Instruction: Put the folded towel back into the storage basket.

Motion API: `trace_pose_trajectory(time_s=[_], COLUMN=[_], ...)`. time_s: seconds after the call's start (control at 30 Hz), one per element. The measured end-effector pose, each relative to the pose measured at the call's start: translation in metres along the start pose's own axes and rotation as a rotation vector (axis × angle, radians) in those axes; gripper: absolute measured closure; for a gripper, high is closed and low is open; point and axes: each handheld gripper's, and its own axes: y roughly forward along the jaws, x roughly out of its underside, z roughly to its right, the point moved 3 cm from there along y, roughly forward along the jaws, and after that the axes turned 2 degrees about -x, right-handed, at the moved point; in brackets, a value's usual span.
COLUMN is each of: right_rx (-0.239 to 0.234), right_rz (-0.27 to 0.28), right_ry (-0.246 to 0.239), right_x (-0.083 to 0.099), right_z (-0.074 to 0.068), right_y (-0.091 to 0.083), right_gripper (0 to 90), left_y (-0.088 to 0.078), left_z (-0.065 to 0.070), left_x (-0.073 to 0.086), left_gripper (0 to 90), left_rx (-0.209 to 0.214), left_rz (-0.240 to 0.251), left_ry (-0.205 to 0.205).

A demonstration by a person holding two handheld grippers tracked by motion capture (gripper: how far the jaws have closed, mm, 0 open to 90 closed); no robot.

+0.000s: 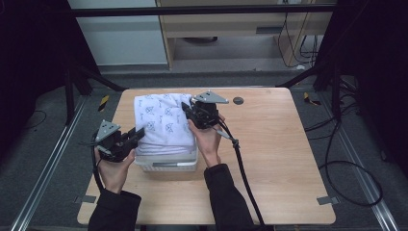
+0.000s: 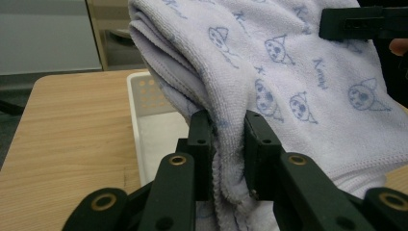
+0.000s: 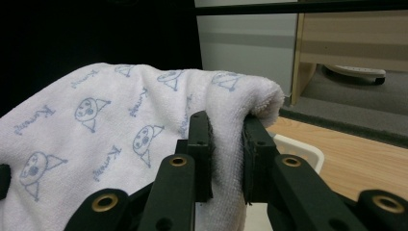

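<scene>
The high view is dim. The wooden table [image 1: 269, 159] is the brightest part, lit softly from above. All around it the room is dark, and the top corners are almost black. A soft shadow lies on the table just under the white basket [image 1: 168, 165]. This picture is a little grainy, and small things look fuzzy.

The two gripper views are brighter. The white towel [image 2: 298, 91] is evenly lit, with no glare, and its loops look sharp. The black jaws at the bottom edge are close and a bit blurry. In the right gripper view the far room is soft, and the top left corner is black.
</scene>
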Motion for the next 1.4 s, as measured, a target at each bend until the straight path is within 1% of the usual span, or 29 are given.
trace_pose_trajectory(time_s=[0.4, 0.57, 0.67, 0.8, 0.97, 1.13, 1.23, 1.4], right_rx=[0.002, 0.012, 0.016, 0.021, 0.027, 0.033, 0.035, 0.043], right_rz=[-0.027, -0.046, -0.057, -0.065, -0.079, -0.093, -0.097, -0.111], right_ry=[0.007, 0.010, 0.014, 0.010, 0.020, 0.018, 0.030, 0.027], right_x=[0.009, 0.015, 0.018, 0.022, 0.027, 0.033, 0.036, 0.041], right_z=[0.002, 0.006, 0.007, 0.009, 0.012, 0.016, 0.018, 0.019], right_y=[0.016, 0.021, 0.023, 0.025, 0.029, 0.032, 0.033, 0.035], right_gripper=[77.3, 77.3, 77.3, 77.3, 77.3, 77.3, 77.3, 77.3], left_y=[0.013, 0.019, 0.024, 0.028, 0.034, 0.040, 0.043, 0.048], left_z=[-0.011, -0.011, -0.012, -0.013, -0.013, -0.013, -0.013, -0.014], left_x=[0.007, 0.011, 0.014, 0.017, 0.020, 0.024, 0.026, 0.030], left_gripper=[74.5, 74.5, 74.5, 74.5, 74.5, 74.5, 74.5, 74.5], left_rx=[-0.013, -0.015, -0.014, -0.018, -0.020, -0.021, -0.024, -0.025], left_rz=[-0.030, -0.049, -0.059, -0.074, -0.087, -0.101, -0.109, -0.127], left_ry=[-0.007, -0.001, -0.006, -0.002, 0.005, 0.006, 0.012, 0.012])
